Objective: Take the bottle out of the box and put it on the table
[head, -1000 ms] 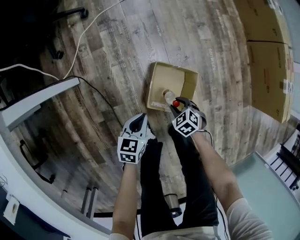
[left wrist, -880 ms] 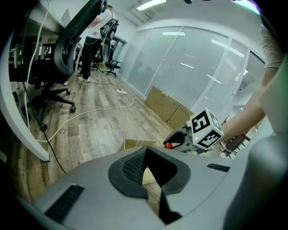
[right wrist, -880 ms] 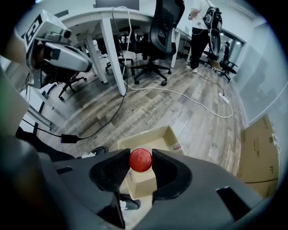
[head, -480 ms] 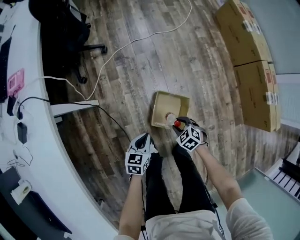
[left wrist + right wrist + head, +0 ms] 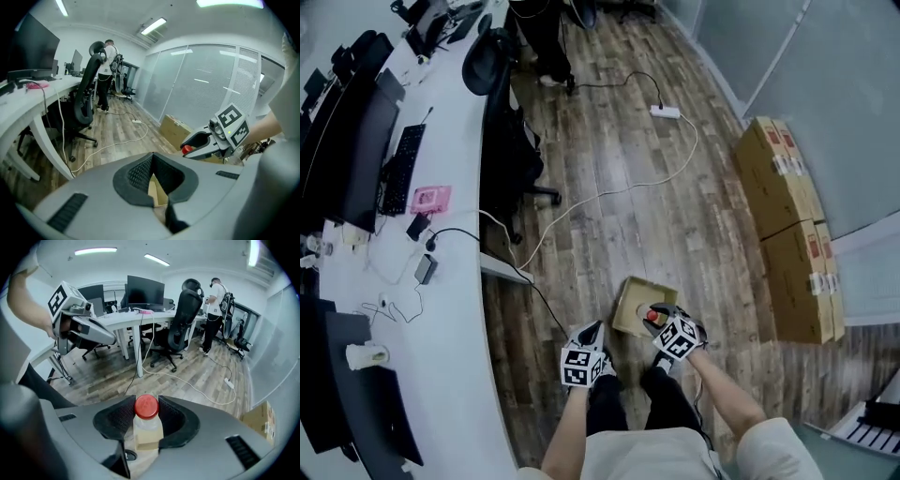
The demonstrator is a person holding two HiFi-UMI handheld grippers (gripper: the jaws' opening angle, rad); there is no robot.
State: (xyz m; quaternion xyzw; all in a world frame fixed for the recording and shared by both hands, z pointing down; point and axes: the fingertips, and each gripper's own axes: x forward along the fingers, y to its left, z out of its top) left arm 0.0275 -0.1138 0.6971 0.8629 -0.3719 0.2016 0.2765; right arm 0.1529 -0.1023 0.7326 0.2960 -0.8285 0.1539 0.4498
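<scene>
Though lately in box (image 5: 625, 305), bottle (image 5: 146, 423) now aloft

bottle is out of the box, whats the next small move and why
Probably swing the right tool toward the white table. Its jaws are clamped on the red-capped bottle, which hangs clear above the box on the floor, and the table lies off to the person's left.

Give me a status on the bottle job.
Done: the bottle looks lifted clear of the box, which sits on the floor. In hand: the right gripper is shut on its top, at the red cap; the left gripper is shut and empty. Left: set the bottle on the white table.
</scene>
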